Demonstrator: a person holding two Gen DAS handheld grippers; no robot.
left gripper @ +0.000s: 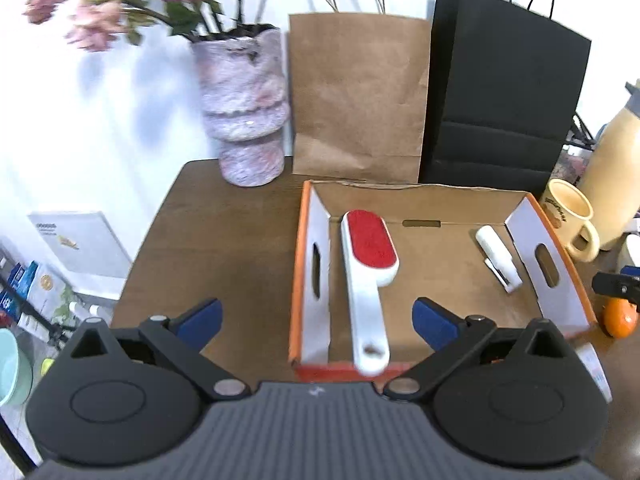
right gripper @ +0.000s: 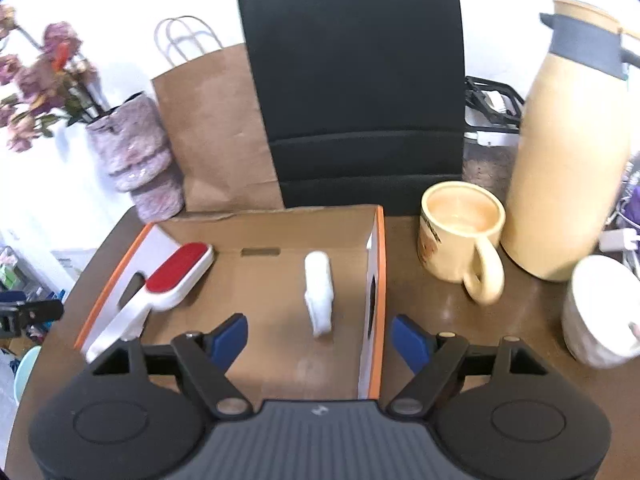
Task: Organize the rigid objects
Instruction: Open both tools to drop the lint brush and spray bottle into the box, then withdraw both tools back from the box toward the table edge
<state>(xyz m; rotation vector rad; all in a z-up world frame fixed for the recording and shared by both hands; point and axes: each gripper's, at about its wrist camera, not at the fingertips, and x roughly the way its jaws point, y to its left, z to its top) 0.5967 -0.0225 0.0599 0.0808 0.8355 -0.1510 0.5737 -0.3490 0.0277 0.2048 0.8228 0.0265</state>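
Brown table [left gripper: 224, 216] carries our box [left gripper: 440, 194], brush [left gripper: 370, 264] at ten o'clock; left gripper [left gripper: 318, 318] and right gripper [right gripper: 320, 338] gape empty, so we should lift clear.

Home tabletop, flower vase [left gripper: 250, 108], mug [right gripper: 460, 232], paper bags [left gripper: 360, 96]
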